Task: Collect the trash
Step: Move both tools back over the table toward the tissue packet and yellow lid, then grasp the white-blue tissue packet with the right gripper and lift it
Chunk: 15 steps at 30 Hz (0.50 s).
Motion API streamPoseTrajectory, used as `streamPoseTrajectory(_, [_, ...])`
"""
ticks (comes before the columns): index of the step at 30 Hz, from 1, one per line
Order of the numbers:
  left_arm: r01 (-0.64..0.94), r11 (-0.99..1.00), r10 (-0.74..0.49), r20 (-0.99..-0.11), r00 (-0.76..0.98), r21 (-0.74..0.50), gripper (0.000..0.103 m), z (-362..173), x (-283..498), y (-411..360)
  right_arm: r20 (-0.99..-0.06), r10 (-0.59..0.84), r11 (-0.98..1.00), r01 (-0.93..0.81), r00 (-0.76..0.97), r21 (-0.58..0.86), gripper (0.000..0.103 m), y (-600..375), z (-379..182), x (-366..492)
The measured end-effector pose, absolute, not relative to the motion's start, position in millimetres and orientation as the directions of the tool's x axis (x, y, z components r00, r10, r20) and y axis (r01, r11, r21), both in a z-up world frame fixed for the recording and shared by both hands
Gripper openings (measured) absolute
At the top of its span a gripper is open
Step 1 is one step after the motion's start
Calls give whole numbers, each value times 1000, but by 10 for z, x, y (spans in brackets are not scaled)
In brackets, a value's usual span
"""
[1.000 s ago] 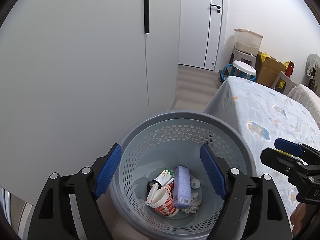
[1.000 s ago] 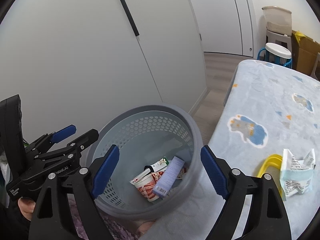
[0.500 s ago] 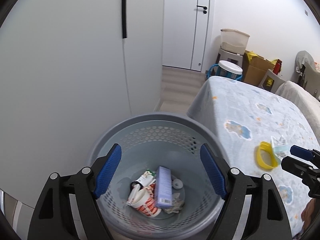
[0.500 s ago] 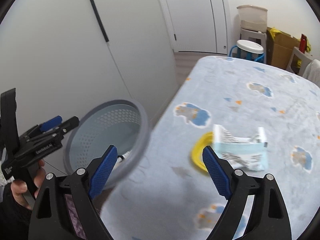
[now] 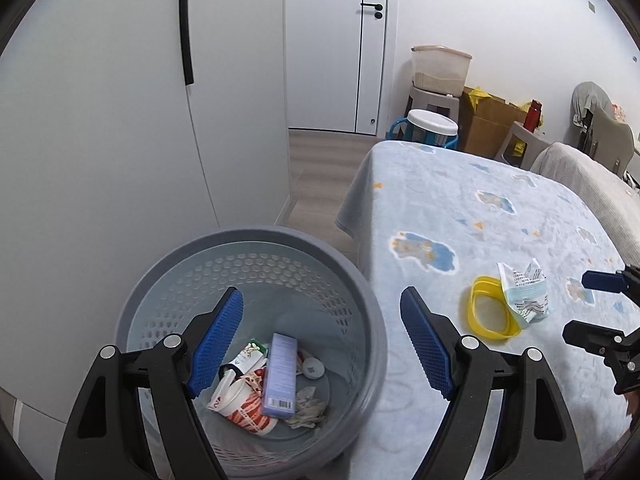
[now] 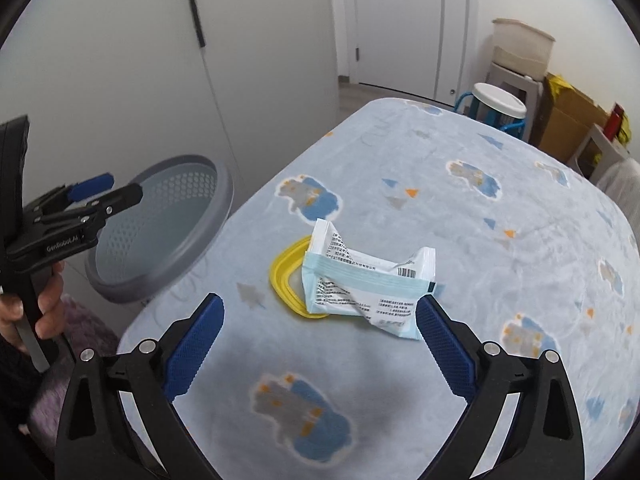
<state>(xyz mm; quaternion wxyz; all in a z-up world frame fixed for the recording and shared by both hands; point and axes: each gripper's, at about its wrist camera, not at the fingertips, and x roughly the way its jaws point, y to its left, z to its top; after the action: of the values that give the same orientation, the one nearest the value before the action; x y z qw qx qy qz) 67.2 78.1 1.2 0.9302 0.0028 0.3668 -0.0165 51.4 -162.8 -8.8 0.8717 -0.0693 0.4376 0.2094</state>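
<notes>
A grey perforated trash basket (image 5: 248,240) stands beside the table and holds a paper cup (image 5: 244,404), a lilac box (image 5: 280,376) and crumpled wrappers. My left gripper (image 5: 320,344) is open and empty above the basket. On the blue cloud-print tablecloth (image 6: 460,208) lie a crumpled white and pale blue wrapper (image 6: 360,280) and, partly under it, a yellow plastic ring (image 6: 286,276). My right gripper (image 6: 320,344) is open and empty, just short of the wrapper. The wrapper (image 5: 524,296) and ring (image 5: 488,312) also show in the left wrist view, as does the right gripper (image 5: 600,304).
White cupboard doors (image 5: 120,120) stand behind the basket. At the far end are a door (image 5: 360,40), a stool with a bin (image 5: 440,68), a white-lidded bucket (image 5: 432,124) and cardboard boxes (image 5: 488,120). The basket (image 6: 160,224) sits close to the table's edge.
My right gripper has swung away from the basket to the right and now faces the wrapper and yellow ring. My left gripper has shifted slightly, still over the basket. Both stay open.
</notes>
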Motion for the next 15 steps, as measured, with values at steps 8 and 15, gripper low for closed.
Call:
streamPoseTrajectory(8, [19, 1000, -25, -718, 695, -17, 78, -66, 806, 633, -827, 332, 812, -583, 453, 7, 95, -1702, -248, 768])
streamPoseTrajectory(15, [4, 999, -30, -745, 667, -37, 78, -139, 909, 523, -839, 318, 735, -674, 442, -77, 95, -1695, -351, 876])
